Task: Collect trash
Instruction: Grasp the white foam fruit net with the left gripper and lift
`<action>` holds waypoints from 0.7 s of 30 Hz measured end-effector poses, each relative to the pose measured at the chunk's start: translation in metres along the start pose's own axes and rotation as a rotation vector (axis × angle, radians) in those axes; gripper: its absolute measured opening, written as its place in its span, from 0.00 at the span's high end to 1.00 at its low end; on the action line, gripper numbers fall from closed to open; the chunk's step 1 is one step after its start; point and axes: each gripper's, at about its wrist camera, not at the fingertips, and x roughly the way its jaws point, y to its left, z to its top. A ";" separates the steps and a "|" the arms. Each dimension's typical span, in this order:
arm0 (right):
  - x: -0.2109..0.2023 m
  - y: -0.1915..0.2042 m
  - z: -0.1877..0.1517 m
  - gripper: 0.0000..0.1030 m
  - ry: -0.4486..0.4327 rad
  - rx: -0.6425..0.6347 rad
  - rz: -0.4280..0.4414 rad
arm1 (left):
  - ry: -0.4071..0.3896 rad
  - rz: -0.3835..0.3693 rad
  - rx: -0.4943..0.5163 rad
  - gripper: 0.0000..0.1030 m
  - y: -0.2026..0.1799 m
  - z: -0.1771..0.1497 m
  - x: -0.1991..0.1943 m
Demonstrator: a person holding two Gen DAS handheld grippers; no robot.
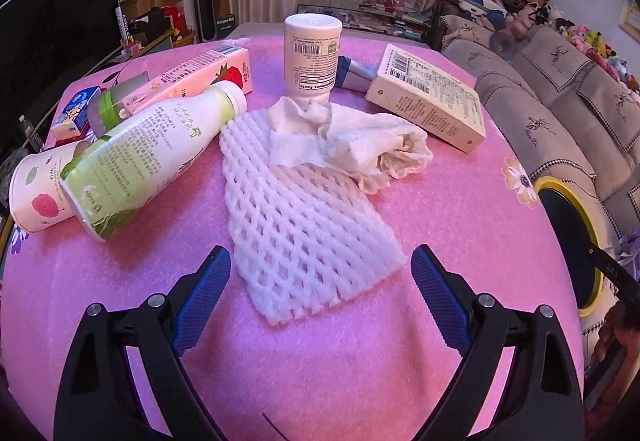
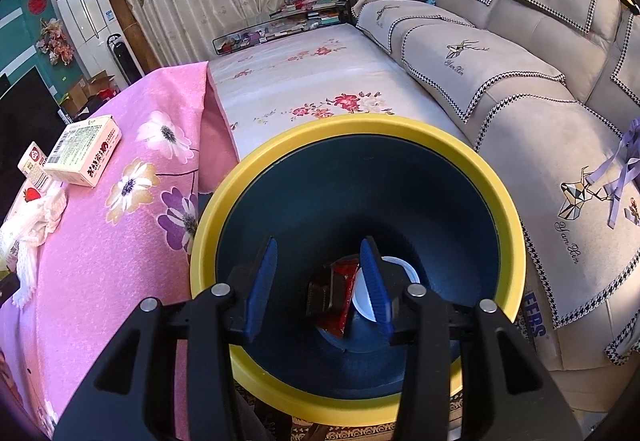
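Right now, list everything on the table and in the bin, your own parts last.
foam net: 1, white, table centre
crumpled tissue: 1, white, on the net's far end
drink bottle: 1, white-green, lying left
paper cup: 1, white, lying far left
strawberry carton: 1, pink, back left
pill bottle: 1, white, upright at back
box: 1, cream, right
bin: 1, yellow-rimmed blue, beside table, trash inside
left hand-held gripper: open, at the net
right hand-held gripper: open, over bin

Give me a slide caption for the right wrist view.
Open right gripper poised over the yellow-rimmed bin, trash already at its bottom.
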 end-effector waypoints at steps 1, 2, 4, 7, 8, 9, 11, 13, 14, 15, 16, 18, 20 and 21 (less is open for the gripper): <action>0.001 0.000 0.000 0.59 0.001 -0.001 0.001 | 0.001 0.011 -0.010 0.12 -0.001 0.004 0.005; 0.001 0.000 0.000 0.59 0.001 -0.001 0.001 | 0.001 0.019 -0.016 0.12 -0.002 0.007 0.009; 0.002 -0.001 0.000 0.59 0.005 0.002 0.004 | 0.008 0.034 -0.017 0.12 -0.005 0.012 0.015; 0.005 -0.002 0.000 0.59 0.011 0.004 0.007 | 0.026 0.061 -0.027 0.12 -0.006 0.016 0.026; 0.006 -0.002 -0.001 0.59 0.012 0.005 0.008 | 0.024 0.071 -0.026 0.12 -0.006 0.016 0.028; 0.007 -0.001 -0.001 0.59 0.014 0.005 0.010 | 0.022 0.077 -0.024 0.12 -0.007 0.017 0.029; 0.008 0.000 -0.002 0.59 0.016 0.004 0.013 | 0.017 0.079 -0.027 0.14 -0.004 0.015 0.031; 0.008 0.000 -0.002 0.59 0.018 0.003 0.017 | 0.004 0.085 -0.022 0.20 -0.004 0.014 0.031; 0.008 0.001 -0.002 0.59 0.018 0.003 0.019 | 0.001 0.089 -0.016 0.25 -0.004 0.013 0.032; 0.009 0.001 -0.003 0.59 0.018 0.003 0.021 | -0.002 0.090 -0.013 0.26 -0.004 0.013 0.031; 0.009 0.002 -0.003 0.59 0.018 0.003 0.022 | -0.005 0.090 -0.011 0.33 -0.004 0.013 0.030; 0.008 0.003 -0.004 0.59 0.017 0.001 0.027 | -0.009 0.089 -0.004 0.45 -0.003 0.013 0.028; 0.007 0.005 -0.005 0.59 0.016 0.000 0.033 | -0.010 0.078 0.004 0.62 0.000 0.011 0.025; 0.007 0.006 -0.005 0.59 0.016 0.001 0.037 | -0.008 0.066 0.003 0.67 0.004 0.009 0.024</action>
